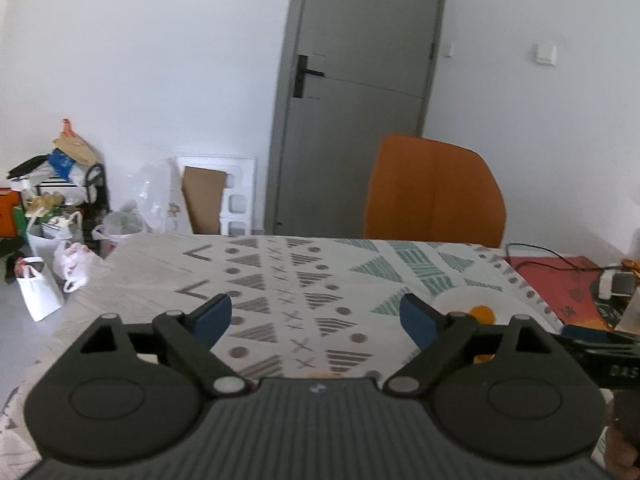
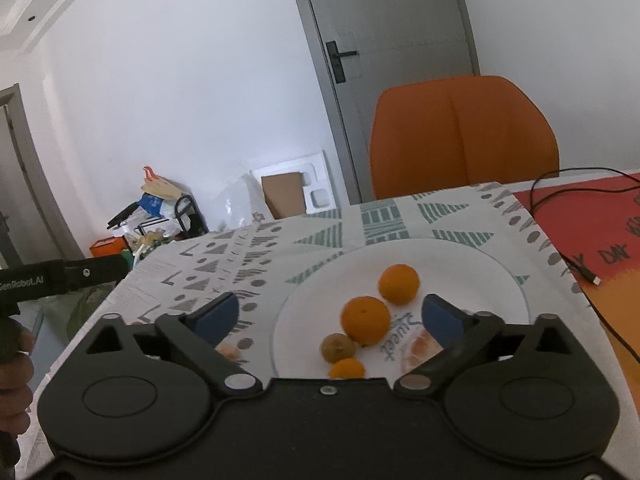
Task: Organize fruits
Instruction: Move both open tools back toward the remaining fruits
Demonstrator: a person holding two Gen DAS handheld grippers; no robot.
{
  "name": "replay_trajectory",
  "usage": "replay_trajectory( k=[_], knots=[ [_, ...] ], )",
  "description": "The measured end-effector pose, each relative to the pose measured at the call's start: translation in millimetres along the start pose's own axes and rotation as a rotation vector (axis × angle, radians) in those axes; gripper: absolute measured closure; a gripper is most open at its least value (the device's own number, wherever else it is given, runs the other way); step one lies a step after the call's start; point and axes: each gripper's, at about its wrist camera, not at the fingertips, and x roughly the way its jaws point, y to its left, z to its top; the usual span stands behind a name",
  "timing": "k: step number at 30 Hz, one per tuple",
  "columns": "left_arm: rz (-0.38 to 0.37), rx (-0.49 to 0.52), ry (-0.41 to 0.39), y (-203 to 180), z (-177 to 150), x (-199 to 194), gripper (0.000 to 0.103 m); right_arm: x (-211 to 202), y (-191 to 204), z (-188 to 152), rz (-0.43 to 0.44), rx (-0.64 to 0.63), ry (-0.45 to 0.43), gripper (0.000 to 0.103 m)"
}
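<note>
Patterned-cloth counter (image 2: 248, 248) carries a white round plate (image 2: 472, 276) with two round oranges (image 2: 366, 320), a small brownish fruit (image 2: 337, 347), a smaller orange fruit (image 2: 346, 369) and peeled segments (image 2: 422, 350). Right claw (image 2: 330, 316) hangs over the plate, jaws apart, empty. Left claw (image 1: 316, 316) also apart, over bare cloth. Orange chair (image 2: 460, 136) behind.

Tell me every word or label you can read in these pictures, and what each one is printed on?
"GenRobot.AI": white print on the left gripper, seen at the left edge of the right wrist view.
"Sweet": handwriting-style print on the white plate, between the oranges and the peeled segments.
"DAY": dark letters on the red mat; the rest there is cut off.
White letters on the right gripper, left wrist view: too blurred to read.
</note>
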Motion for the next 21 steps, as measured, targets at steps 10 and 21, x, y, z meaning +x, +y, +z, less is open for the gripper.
replay_trajectory(
  k=[10,21],
  knots=[
    [0.056,-0.064,-0.018,39,1,-15,0.009,5,32,2,0.031,-0.032,0.016,0.000],
    [0.082,-0.097,-0.013,71,-10,-19,0.009,18,58,0,0.065,-0.054,0.019,0.000]
  ],
)
